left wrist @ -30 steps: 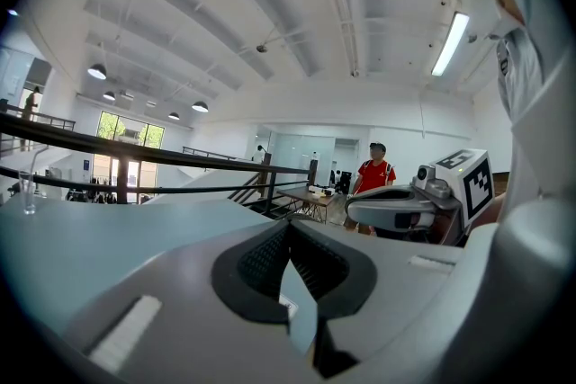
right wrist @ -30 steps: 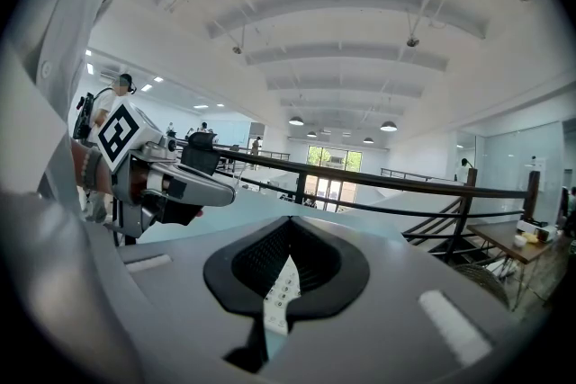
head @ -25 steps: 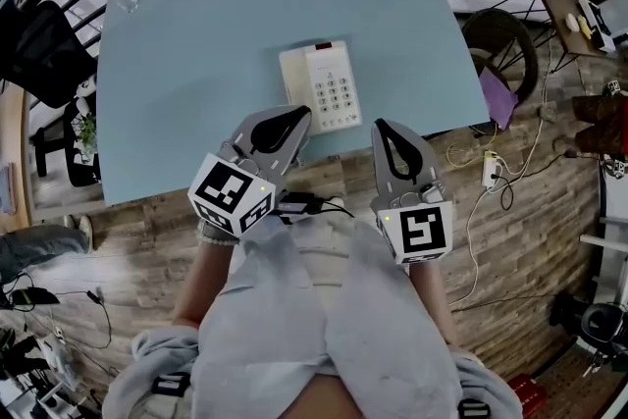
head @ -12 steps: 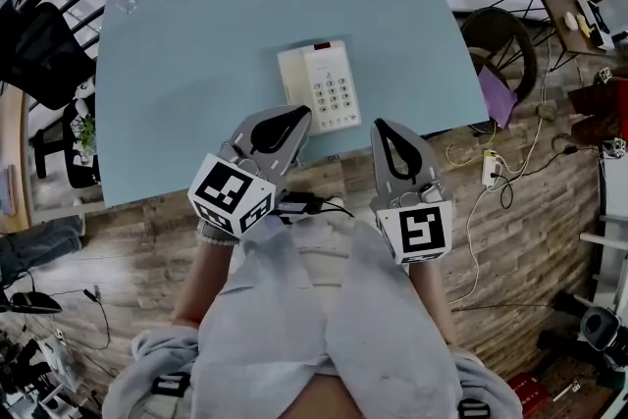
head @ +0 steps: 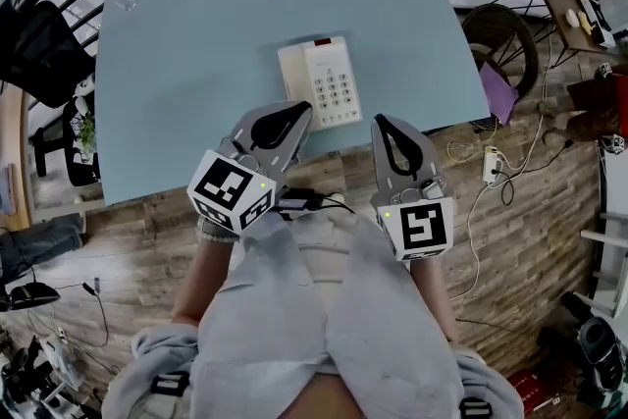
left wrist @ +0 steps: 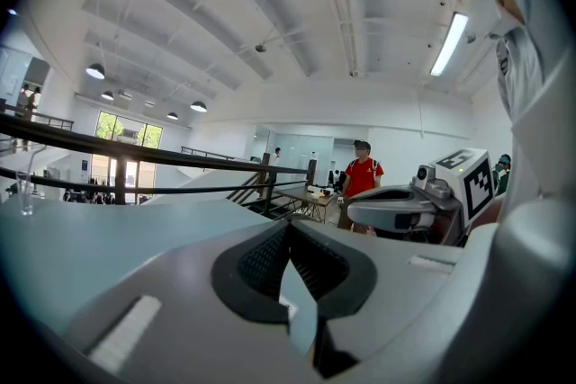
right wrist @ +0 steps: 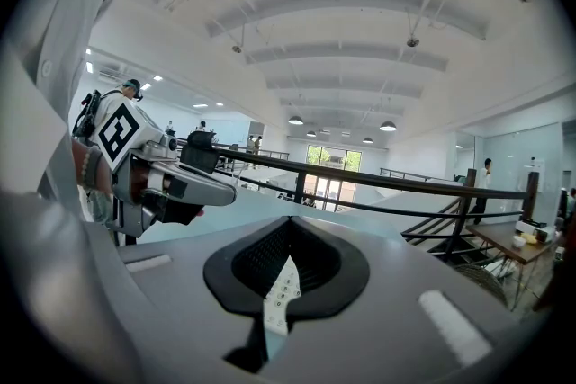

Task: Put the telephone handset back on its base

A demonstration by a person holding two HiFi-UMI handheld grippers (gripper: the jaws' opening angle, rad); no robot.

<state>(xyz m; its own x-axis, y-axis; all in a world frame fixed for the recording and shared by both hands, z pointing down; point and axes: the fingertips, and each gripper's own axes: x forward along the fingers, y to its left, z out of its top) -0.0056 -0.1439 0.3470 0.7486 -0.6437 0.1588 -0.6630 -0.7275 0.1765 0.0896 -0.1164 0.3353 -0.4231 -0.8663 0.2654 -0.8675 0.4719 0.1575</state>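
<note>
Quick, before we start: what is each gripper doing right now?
Left gripper: closed, holding nothing.
Right gripper: closed, holding nothing.

Telephone (head: 319, 83): smooth cream plastic, slight sheen. Surface (head: 186, 64): matt, smooth pale-blue top. Left claw (head: 300, 113) and right claw (head: 383, 125): matt grey plastic shells with black ribbed pads (left wrist: 259, 263). Floor (head: 535, 211): rough-grained wooden planks. Person's clothing (head: 294, 309): soft pale cloth, creased.
</note>
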